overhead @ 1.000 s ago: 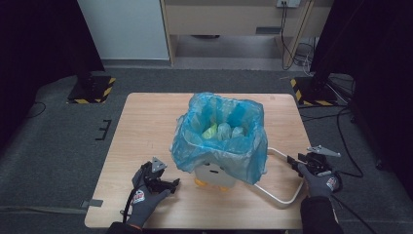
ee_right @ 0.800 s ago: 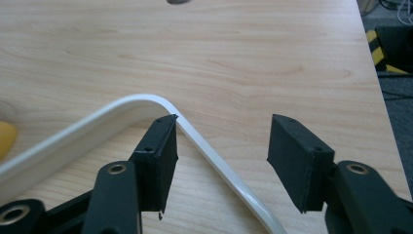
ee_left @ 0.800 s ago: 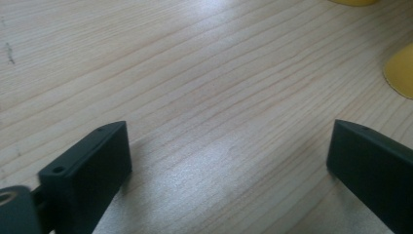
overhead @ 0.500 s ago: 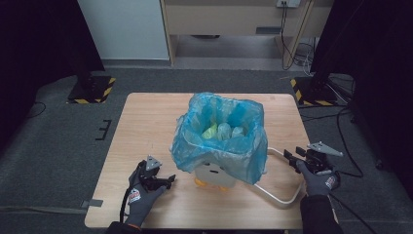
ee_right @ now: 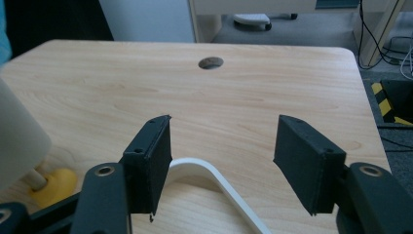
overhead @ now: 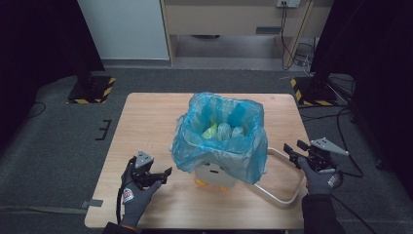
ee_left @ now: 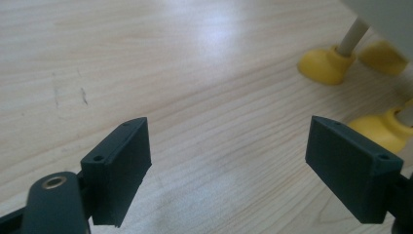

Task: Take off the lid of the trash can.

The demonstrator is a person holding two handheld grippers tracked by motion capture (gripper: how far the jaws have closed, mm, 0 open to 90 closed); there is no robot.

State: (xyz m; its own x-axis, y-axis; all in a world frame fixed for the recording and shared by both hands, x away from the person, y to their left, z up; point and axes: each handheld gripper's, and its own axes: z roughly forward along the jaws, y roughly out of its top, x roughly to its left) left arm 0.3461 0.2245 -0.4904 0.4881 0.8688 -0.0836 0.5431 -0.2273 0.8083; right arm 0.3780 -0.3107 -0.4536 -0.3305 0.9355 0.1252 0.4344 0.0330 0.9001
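With the blue plastic bin liner (overhead: pixel 219 141) on the white bin mid-surface, bring the wide-open, empty left claw (overhead: pixel 155 176) from seven o'clock and empty, open right claw (overhead: pixel 292 148) from four o'clock onto opposite liner edges, gripping film only

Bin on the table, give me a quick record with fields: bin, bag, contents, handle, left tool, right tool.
bin: white bin on yellow feet, mid table
bag: blue bag lining it, draped over the rim
contents: pale and yellow-green items, too unclear to name
handle: white handle lying on the table, right of the bin
left tool: left tool open, holding nothing, near the feet
right tool: right tool open, over the handle, not gripping it
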